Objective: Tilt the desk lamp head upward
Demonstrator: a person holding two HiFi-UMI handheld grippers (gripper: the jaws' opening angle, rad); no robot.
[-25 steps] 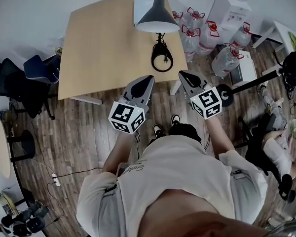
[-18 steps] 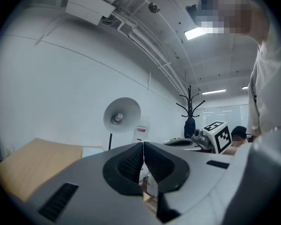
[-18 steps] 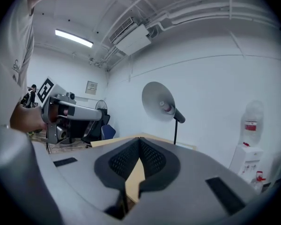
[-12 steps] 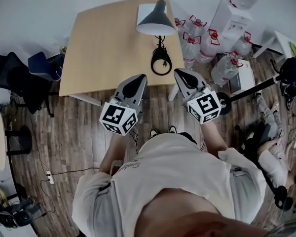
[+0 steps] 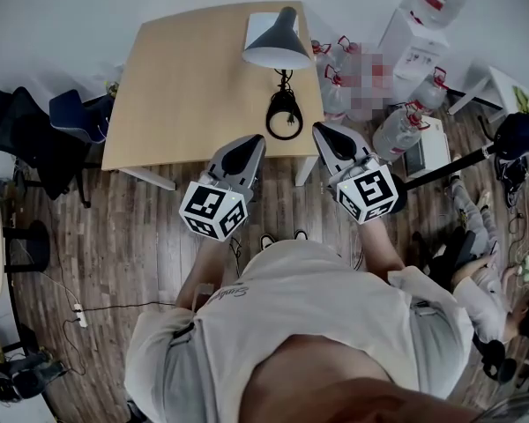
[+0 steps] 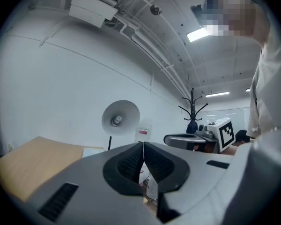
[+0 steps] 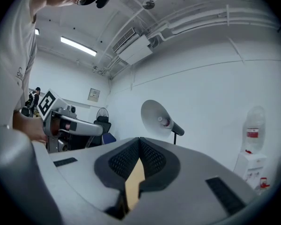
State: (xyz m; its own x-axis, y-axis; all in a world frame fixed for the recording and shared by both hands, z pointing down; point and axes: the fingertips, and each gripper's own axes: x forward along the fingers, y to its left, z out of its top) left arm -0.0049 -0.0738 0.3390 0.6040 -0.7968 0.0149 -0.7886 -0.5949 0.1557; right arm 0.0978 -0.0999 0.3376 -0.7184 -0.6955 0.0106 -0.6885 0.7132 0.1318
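Note:
The desk lamp stands at the far right of the wooden table (image 5: 185, 86). Its grey cone head (image 5: 277, 42) points down over a thin stem and a black ring base (image 5: 284, 115). My left gripper (image 5: 259, 139) and right gripper (image 5: 319, 130) hover side by side at the table's near edge, short of the lamp base, both shut and holding nothing. In the left gripper view the lamp head (image 6: 121, 119) faces me with its bulb showing, beyond the shut gripper (image 6: 143, 145). In the right gripper view the lamp head (image 7: 158, 118) sits above the shut gripper (image 7: 139, 140).
A white sheet (image 5: 263, 26) lies on the table behind the lamp. Several water bottles (image 5: 397, 126) and a dispenser (image 5: 419, 33) crowd the floor to the table's right. Dark office chairs (image 5: 35, 139) stand to the left. A coat rack (image 6: 192, 111) stands further off.
Hardly anything differs. The head view has shifted a little and the left gripper has drifted slightly left. Both grippers stay shut near the table's front edge.

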